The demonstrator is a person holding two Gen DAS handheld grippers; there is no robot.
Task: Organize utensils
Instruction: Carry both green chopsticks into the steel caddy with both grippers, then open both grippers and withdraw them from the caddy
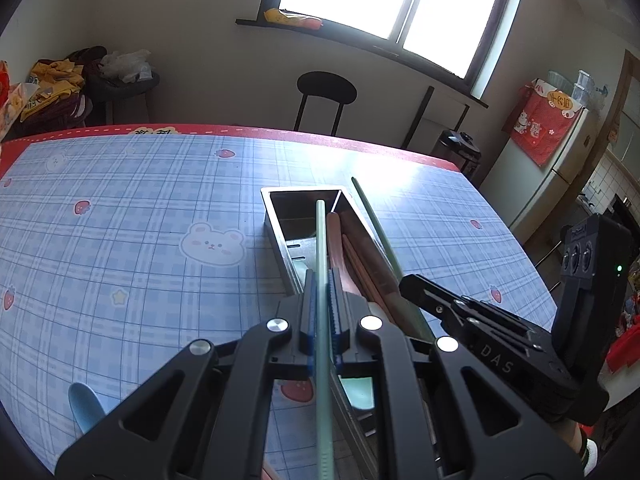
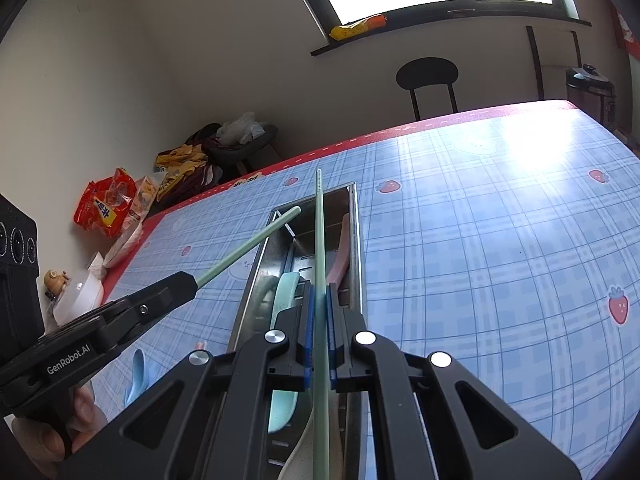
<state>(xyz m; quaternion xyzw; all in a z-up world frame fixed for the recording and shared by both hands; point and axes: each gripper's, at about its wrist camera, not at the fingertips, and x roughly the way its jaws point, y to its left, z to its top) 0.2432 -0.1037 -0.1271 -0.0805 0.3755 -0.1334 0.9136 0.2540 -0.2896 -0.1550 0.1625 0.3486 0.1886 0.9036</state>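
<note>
Over checked blue tablecloth [image 1: 120, 208], each hand-held gripper [image 1: 320, 300] [image 2: 318, 312] clamps one slim pale-green chopstick [image 1: 321, 264] [image 2: 319, 232].

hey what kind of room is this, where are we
Most likely a home kitchen or dining area: a table with a blue plaid cloth, a fridge, a black chair under the window.

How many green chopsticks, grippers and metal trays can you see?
Green chopsticks: 2
Grippers, left and right: 2
Tray: 1
Total: 5
</note>
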